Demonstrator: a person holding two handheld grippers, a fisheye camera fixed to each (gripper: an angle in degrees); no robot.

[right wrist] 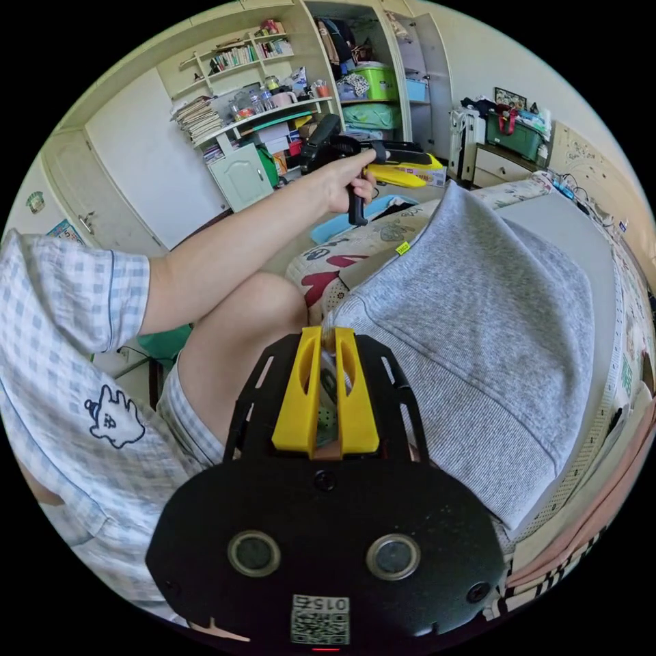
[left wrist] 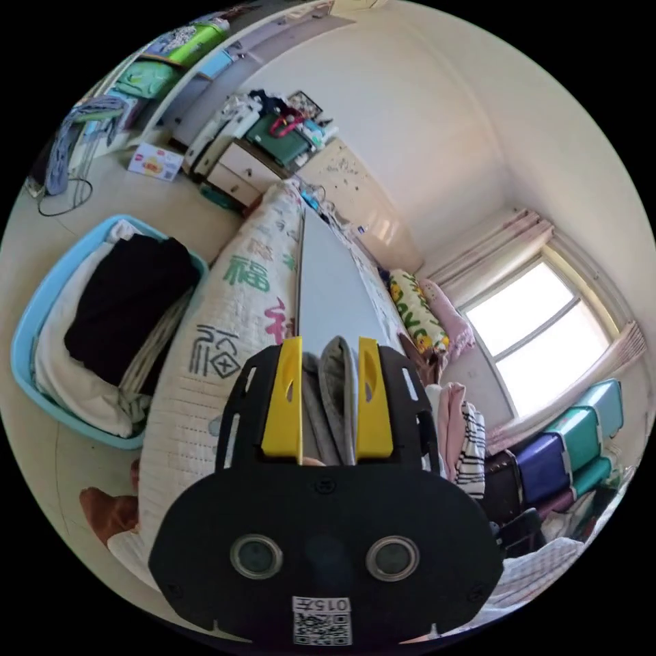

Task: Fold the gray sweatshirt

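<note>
The gray sweatshirt (right wrist: 478, 328) hangs lifted over the bed, draped down from a raised corner. In the right gripper view, my right gripper (right wrist: 326, 333) is shut on the garment's near edge, with the cloth pinched between its yellow jaws. The left gripper (right wrist: 406, 171), held in a person's hand, is up at the far corner of the garment. In the left gripper view, my left gripper (left wrist: 329, 342) is shut on bunched folds of the gray sweatshirt (left wrist: 335, 403). A flat gray board (left wrist: 328, 287) lies on the bed beyond it.
A printed quilt (left wrist: 232, 321) covers the bed. A blue basket (left wrist: 27, 328) of clothes stands on the floor beside it. Folded clothes (left wrist: 458, 430) and storage boxes (left wrist: 574, 437) sit near the window. A person's arm (right wrist: 232, 239) and knee are close, with shelves (right wrist: 260, 116) behind.
</note>
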